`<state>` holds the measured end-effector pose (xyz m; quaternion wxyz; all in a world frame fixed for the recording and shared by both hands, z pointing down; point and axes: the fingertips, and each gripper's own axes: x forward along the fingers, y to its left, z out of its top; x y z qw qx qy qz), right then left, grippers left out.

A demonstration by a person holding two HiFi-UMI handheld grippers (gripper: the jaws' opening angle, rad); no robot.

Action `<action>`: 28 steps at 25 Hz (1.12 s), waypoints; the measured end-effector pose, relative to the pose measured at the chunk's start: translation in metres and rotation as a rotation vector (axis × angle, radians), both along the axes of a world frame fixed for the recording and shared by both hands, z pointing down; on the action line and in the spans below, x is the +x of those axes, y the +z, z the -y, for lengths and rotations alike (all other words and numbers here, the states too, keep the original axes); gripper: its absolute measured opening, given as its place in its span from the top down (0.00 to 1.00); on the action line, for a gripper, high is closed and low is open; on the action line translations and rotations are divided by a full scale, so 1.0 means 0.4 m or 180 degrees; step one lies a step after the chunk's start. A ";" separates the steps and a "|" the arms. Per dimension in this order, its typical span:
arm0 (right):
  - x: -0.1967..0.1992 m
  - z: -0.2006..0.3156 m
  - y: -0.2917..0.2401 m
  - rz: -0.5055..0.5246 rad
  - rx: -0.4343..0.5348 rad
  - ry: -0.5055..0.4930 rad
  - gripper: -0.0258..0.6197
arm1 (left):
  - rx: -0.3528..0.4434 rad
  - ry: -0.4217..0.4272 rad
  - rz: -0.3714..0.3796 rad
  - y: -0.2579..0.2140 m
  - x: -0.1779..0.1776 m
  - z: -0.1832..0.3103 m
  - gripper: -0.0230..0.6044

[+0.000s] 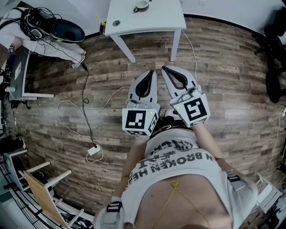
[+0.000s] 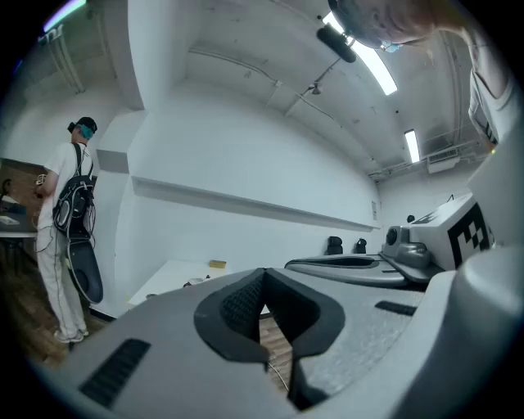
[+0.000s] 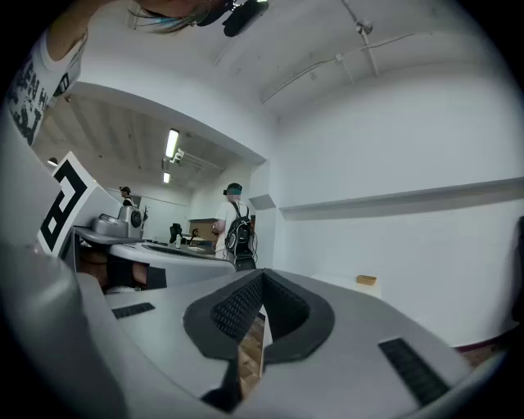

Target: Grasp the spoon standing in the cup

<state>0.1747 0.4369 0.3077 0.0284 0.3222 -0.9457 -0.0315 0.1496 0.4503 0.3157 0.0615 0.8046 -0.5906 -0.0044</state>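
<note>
Wood-plank floor (image 1: 223,89) underfoot. White rectangular surface (image 1: 156,20) stands well ahead and carries a small white cup (image 1: 142,5); its spoon is too small to make out. Grey left gripper (image 1: 151,72): jaws clenched, empty. Grey right gripper (image 1: 164,68): same. White shirt (image 1: 178,156) print reads "BROKEN".

White table (image 1: 154,20), white cup (image 1: 142,6), brown wood-plank floor (image 1: 223,85)

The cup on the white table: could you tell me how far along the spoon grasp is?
Nothing looks done: the cup sits untouched on the white table. In hand: left gripper and right gripper, both shut and empty, over the floor short of the table. Remaining: approaching, opening, grasping the spoon.
</note>
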 end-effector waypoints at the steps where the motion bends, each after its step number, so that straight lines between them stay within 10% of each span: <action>1: 0.003 0.000 -0.004 0.0053 0.0007 -0.0008 0.95 | -0.0004 0.0003 0.0001 0.001 0.002 0.001 0.97; 16: 0.015 0.123 0.040 0.0043 -0.0091 0.0169 0.95 | -0.0114 -0.0163 -0.0023 0.050 -0.090 0.073 0.97; 28: -0.163 0.366 -0.001 0.0175 0.0031 0.0466 0.95 | 0.0000 0.0287 -0.0066 0.023 -0.236 0.368 0.97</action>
